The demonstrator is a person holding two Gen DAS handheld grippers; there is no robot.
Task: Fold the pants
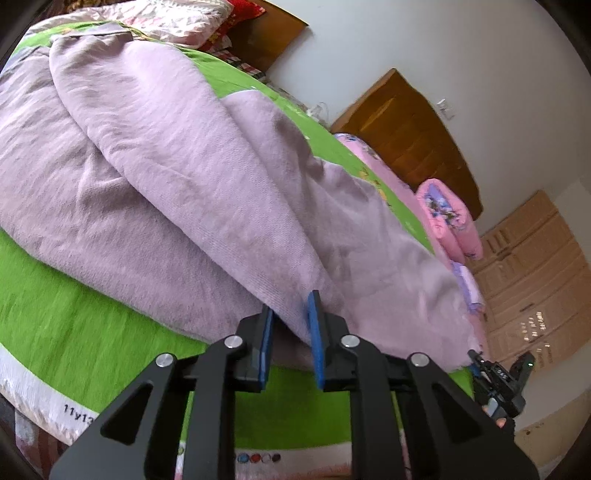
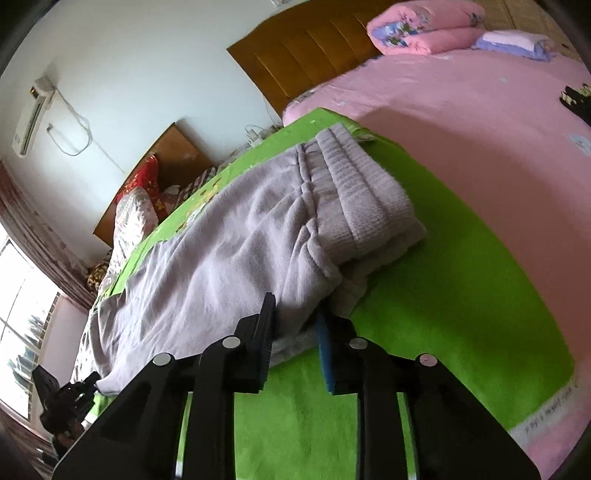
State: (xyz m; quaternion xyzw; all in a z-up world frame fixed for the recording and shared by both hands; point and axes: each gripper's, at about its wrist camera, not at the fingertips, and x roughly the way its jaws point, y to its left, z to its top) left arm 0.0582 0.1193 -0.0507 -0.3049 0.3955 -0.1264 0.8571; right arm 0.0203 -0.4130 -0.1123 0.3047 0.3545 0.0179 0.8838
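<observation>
Lilac fleece pants (image 1: 155,177) lie on a green blanket (image 1: 74,325) on a bed. In the left wrist view my left gripper (image 1: 291,314) has its blue-padded jaws closed onto the edge of a pant leg, and that fabric rises in a ridge from the jaws. In the right wrist view my right gripper (image 2: 295,314) pinches the pants (image 2: 229,236) near the ribbed waistband (image 2: 365,192), with a fold bunched between the jaws. The right gripper also shows at the lower right of the left wrist view (image 1: 498,380).
A second bed with a pink sheet (image 2: 461,122) lies beside the green blanket (image 2: 461,295). Folded pink quilts (image 2: 424,26) sit at its wooden headboard (image 2: 310,48). Pillows (image 2: 136,199) lie at the head of the near bed. A window (image 2: 22,295) is at the left.
</observation>
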